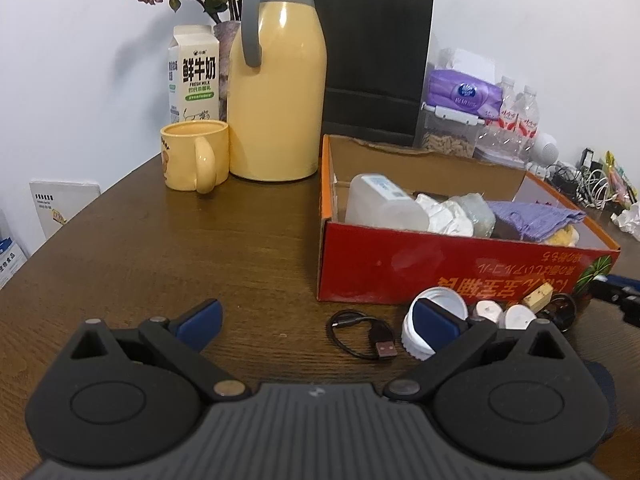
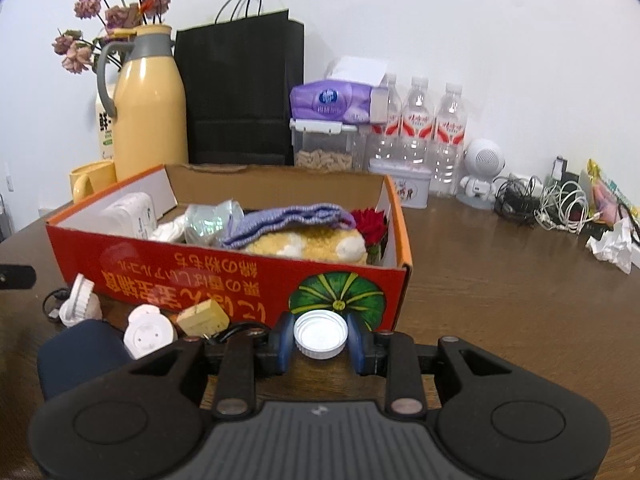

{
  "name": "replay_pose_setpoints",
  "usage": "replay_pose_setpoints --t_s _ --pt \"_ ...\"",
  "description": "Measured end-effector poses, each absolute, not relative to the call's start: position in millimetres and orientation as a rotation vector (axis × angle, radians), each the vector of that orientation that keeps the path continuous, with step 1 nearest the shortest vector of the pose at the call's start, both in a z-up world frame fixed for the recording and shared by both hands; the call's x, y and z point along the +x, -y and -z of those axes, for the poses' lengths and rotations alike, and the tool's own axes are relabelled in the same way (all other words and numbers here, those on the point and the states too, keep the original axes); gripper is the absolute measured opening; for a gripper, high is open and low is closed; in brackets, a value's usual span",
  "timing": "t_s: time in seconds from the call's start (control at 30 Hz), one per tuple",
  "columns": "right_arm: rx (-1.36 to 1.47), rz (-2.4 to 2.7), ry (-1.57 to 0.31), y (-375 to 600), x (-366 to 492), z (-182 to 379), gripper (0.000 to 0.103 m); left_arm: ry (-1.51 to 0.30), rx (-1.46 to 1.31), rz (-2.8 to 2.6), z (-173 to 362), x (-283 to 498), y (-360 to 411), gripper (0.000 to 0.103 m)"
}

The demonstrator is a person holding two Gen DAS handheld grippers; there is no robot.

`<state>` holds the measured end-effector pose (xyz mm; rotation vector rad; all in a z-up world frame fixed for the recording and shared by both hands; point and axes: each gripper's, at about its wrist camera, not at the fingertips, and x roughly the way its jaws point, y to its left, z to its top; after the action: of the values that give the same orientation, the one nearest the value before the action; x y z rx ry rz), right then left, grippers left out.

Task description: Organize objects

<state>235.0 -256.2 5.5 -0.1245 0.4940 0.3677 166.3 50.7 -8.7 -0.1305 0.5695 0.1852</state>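
Half-hidden white lid (image 1: 436, 322) behind left fingertip (image 1: 434, 322)

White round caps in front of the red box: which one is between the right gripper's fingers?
The ridged white bottle cap, open side up, clamped in the right gripper. The other white caps lie loose on the table further left.
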Motion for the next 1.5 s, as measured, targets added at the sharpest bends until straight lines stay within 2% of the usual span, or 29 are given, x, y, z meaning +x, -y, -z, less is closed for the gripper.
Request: replay_pose_setpoints --t_s 0.2,0.83,0.93,1.07,1.13,1.2,1.33,1.4,1.5 --pt "-0.102 -0.374 -0.456 260.9 225.6 -13.0 0.027 -0.643 -0.121 -0.203 19.6 176.8 -53.5 0.103" --pt "-0.083 -0.407 -0.432 262.1 217.4 -18.3 0.027 -0.709 -0.065 -0.173 32.6 189.4 -43.7 0.101" --pt "-0.082 -0.412 -0.431 261.6 216.9 -18.3 0.027 -0.709 -0.053 -0.172 33.2 193.3 -42.9 0.095" --pt "-0.083 -0.416 -0.431 261.4 216.4 -18.5 0.027 -0.693 -0.044 -0.153 32.5 196.0 -42.6 0.08" --pt "-0.084 -0.417 -0.432 261.2 216.3 -18.3 0.027 -0.681 -0.04 -0.134 31.7 195.6 -41.8 0.067" --pt "-0.084 -0.418 -0.434 260.9 216.4 -18.1 0.027 -0.669 -0.038 -0.109 30.1 193.9 -39.9 0.042" --pt "-0.086 -0.418 -0.438 260.1 216.2 -17.6 0.027 -0.66 -0.035 -0.081 29.7 191.9 -37.5 0.041" --pt "-0.087 -0.419 -0.438 260.0 215.9 -17.4 0.027 -0.651 -0.037 -0.085 28.5 190.9 -37.5 0.035" --pt "-0.088 -0.418 -0.439 259.6 216.1 -17.2 0.027 -0.647 -0.04 -0.09 27.8 190.0 -38.5 0.033"
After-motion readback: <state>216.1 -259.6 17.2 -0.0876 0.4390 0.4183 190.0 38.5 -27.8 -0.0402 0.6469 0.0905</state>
